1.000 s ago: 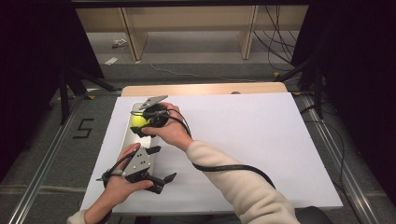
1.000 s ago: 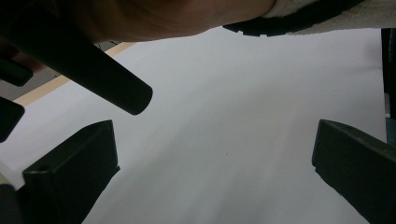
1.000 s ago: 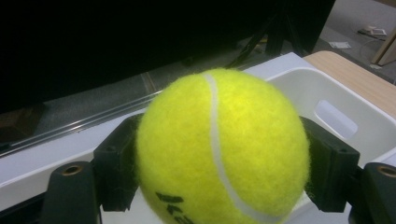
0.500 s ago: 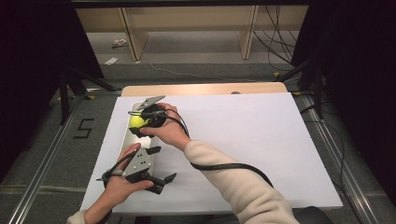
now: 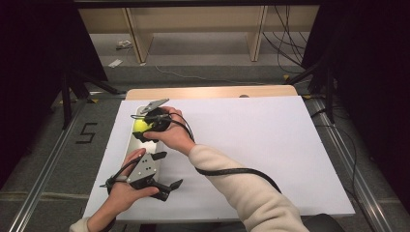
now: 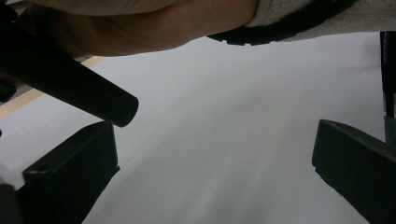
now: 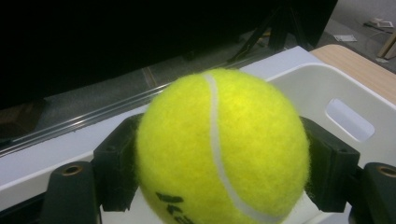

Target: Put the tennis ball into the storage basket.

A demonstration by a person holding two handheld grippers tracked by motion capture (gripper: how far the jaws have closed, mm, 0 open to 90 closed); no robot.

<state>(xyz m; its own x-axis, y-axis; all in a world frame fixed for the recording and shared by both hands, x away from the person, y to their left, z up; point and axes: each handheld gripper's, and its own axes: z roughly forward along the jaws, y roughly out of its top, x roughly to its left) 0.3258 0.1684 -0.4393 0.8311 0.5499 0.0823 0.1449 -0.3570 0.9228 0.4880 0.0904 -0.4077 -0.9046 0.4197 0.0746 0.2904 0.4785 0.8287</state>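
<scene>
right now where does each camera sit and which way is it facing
High view: above the person's side, looking forward and down on the table; both forearms, left gripper, right gripper.
Left gripper view: between open jaws, across the white surface; forearm above.
Right gripper view: along jaws clamping the tennis ball over the white tray.
Shared: ball and tray, in high and right gripper views.

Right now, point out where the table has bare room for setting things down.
Free: the white sheet right of the right forearm, out to its far and right edges. Crowded: the left strip, where the white tray, right gripper holding the tennis ball, and left gripper sit.
</scene>
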